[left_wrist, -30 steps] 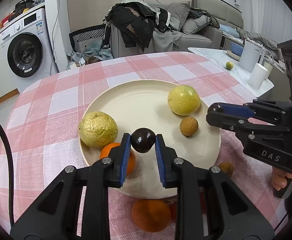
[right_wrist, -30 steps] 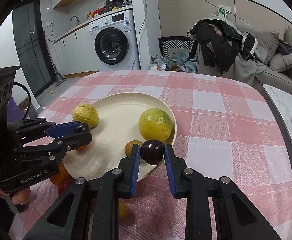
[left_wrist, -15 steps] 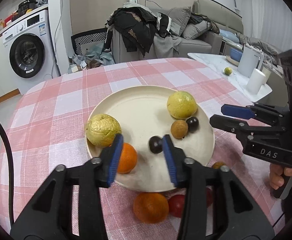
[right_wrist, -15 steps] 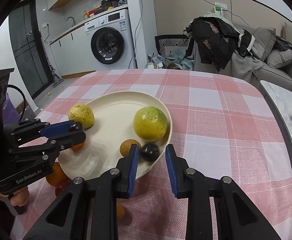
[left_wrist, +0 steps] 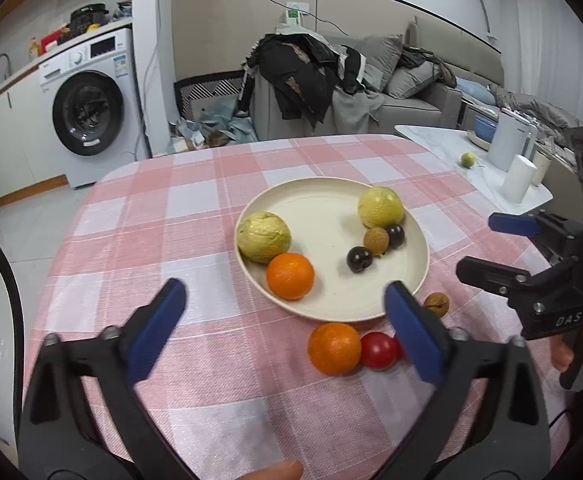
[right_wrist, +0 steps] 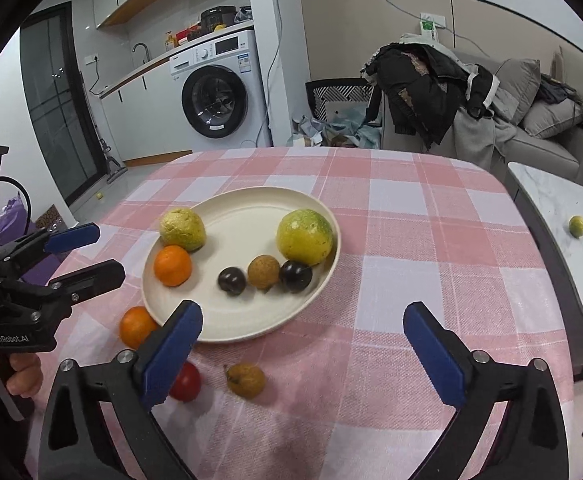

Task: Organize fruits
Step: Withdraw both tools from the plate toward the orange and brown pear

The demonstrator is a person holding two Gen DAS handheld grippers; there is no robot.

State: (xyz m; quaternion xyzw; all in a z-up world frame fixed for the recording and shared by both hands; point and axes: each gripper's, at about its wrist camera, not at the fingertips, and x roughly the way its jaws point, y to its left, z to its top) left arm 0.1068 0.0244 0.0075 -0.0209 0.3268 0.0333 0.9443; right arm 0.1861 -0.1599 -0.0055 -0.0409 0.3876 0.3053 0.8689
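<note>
A cream plate (left_wrist: 323,200) (right_wrist: 251,208) on the pink checked table holds two yellow-green fruits (left_wrist: 263,237) (left_wrist: 380,207), an orange (left_wrist: 290,275), a brown longan (left_wrist: 376,239) and two dark plums (left_wrist: 359,259) (left_wrist: 395,235). Off the plate near the front lie an orange (left_wrist: 334,348) (right_wrist: 136,327), a red tomato (left_wrist: 378,350) (right_wrist: 185,381) and a brown longan (left_wrist: 436,304) (right_wrist: 245,380). My left gripper (left_wrist: 285,326) is wide open and empty, short of the plate. My right gripper (right_wrist: 303,350) is wide open and empty over the table's front.
A white side table (right_wrist: 563,216) with a small green fruit (right_wrist: 578,226), a white jug (left_wrist: 509,146) and a cup (left_wrist: 518,179) stands to the right. A washing machine (left_wrist: 91,108) and a sofa with clothes (left_wrist: 311,72) are behind the table.
Both grippers let go of their dark plums, which now lie on the plate. Both opened wide and drew back from the plate toward the table's front.
</note>
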